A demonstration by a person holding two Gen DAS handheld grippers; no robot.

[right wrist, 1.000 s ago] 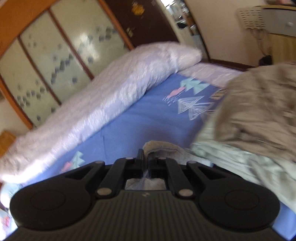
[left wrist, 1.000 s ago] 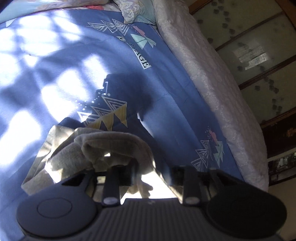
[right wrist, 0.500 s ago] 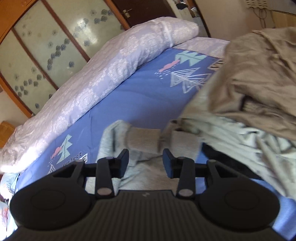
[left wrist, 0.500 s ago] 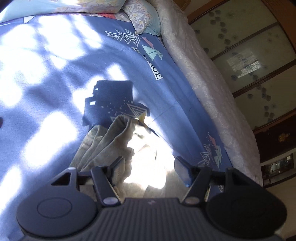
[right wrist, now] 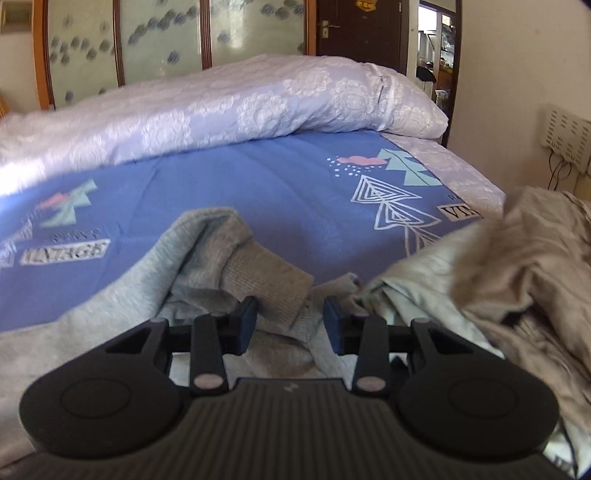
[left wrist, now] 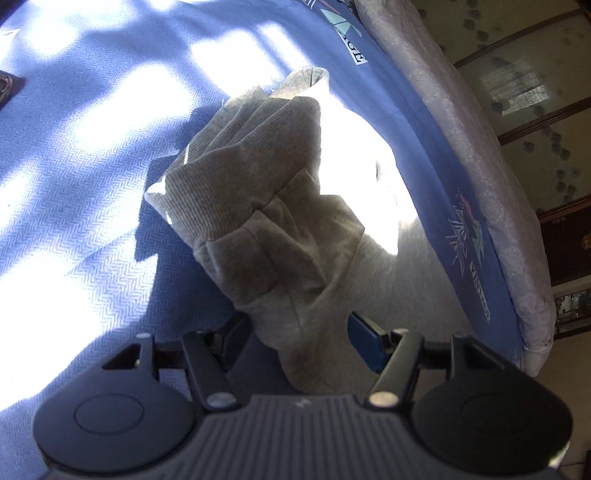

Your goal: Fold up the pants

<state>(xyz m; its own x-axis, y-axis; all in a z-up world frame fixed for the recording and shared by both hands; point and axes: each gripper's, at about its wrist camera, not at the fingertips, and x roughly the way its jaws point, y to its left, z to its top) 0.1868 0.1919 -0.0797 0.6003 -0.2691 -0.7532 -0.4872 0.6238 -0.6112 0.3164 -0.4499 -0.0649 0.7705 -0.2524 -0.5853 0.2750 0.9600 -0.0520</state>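
Grey sweatpants (left wrist: 280, 229) lie crumpled on the blue bed sheet (left wrist: 81, 155), their ribbed cuff end folded over in patchy sunlight. My left gripper (left wrist: 299, 332) is open, its jaws straddling the pants fabric low in the left wrist view without pinching it. In the right wrist view the pants (right wrist: 221, 266) lie in front with a ribbed cuff (right wrist: 269, 284) pointing at me. My right gripper (right wrist: 290, 325) is open, its jaws either side of that cuff and apart from it.
A rolled lilac quilt (right wrist: 229, 107) runs along the bed's far side; it also shows in the left wrist view (left wrist: 476, 155). A pile of beige and pale green clothes (right wrist: 509, 280) lies at right. Sliding glass doors (right wrist: 155, 33) stand behind the bed.
Both grippers have opened and let go of the pants, which now lie on the sheet. The left gripper has moved closer over the fabric; the right has swung to face the quilt.
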